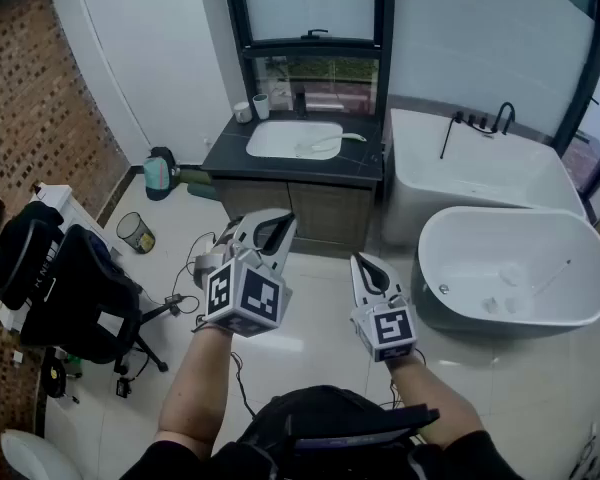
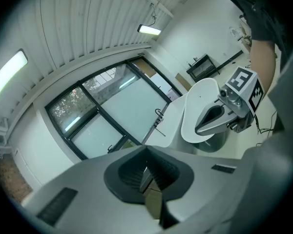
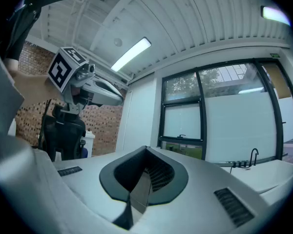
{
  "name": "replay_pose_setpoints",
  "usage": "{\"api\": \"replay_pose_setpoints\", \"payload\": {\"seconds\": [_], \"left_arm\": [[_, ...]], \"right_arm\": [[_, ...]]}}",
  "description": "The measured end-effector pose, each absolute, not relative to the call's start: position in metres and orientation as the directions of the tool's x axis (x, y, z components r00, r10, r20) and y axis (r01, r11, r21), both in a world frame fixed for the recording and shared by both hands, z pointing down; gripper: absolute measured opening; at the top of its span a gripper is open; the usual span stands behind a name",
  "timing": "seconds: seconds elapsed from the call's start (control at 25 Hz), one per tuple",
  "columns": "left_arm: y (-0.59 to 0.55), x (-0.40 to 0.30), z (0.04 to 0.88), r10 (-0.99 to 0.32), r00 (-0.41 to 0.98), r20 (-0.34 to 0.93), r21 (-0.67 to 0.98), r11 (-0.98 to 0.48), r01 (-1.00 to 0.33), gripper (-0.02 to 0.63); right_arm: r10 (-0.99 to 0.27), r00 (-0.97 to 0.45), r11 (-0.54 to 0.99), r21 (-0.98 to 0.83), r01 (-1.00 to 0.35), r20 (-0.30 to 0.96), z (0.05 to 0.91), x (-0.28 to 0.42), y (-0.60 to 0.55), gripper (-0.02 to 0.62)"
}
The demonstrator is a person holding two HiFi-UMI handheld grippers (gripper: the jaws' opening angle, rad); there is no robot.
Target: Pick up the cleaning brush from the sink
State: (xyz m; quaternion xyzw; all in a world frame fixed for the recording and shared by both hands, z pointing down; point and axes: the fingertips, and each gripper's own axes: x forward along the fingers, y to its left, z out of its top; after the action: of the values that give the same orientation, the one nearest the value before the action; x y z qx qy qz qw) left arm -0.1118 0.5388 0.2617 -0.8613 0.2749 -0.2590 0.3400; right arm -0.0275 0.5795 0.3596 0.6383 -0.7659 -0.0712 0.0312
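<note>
Right gripper shut; brush far ahead in sink.

Seemingly open floor ahead to sink

Both arms reach fwd, elbows bent, w/ the left forearm & right forearm bare. The left gripper tips slightly down & is rolled so its marker cube faces up toward the head cam. Its jaws are closed tip to tip, nothing btwn them. The right gripper sits approx level, near the left one but apart from it. Its jaws are likewise pressed together & empty. Each gripper shows off to one side in the other's view
</note>
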Motion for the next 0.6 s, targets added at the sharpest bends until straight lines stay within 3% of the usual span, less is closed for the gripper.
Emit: {"api": "replay_pose_setpoints", "payload": {"seconds": [0.24,0.6], "left_arm": [[0.512,-0.092,0.282,-0.655,0.701,0.283,-0.681,-0.652,-0.334,0.005],[0.367,-0.103,0.299,-0.663,0.698,0.271,-0.580,-0.691,-0.431,0.005]], "right_arm": [[-0.969,-0.240,0.232,0.108,-0.967,-0.060,0.349,0.001,0.535,0.000],[-0.966,-0.256,0.248,0.151,-0.957,-0.033,0.334,0.015,0.379,0.000]]}}
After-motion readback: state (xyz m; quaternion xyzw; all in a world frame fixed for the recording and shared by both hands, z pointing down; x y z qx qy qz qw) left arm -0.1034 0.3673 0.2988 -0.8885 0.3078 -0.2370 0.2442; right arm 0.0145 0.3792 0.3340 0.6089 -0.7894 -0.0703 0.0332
